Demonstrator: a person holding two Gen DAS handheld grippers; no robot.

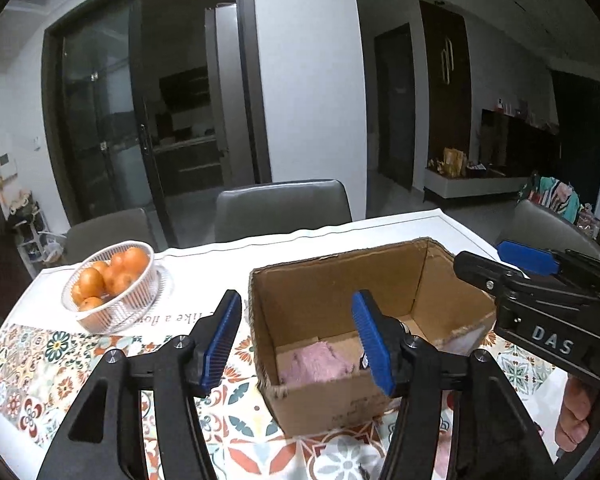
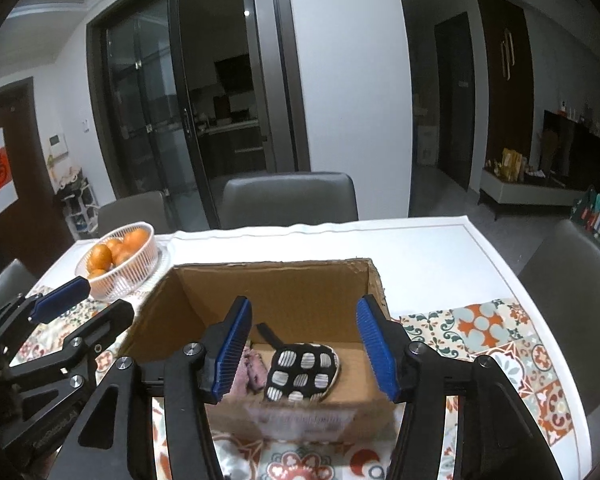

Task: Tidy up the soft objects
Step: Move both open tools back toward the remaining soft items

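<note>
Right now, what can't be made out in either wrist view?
- Cardboard box floor, left wrist view: the near wall and the left gripper's finger hide all but the pink fluffy cloth.
- Box label, right wrist view: blurred, unreadable.
- Tablecloth lettering, left wrist view: mostly behind the orange basket.

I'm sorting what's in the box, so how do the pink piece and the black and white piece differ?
The pink piece is fluffy and plain; the black and white piece is flat-looking with white striped patches on black. The black and white piece has a dark strap at its far end; the pink piece shows none. The pink piece lies to the left, the other to the right. Both rest on the floor of the cardboard box, side by side.
</note>
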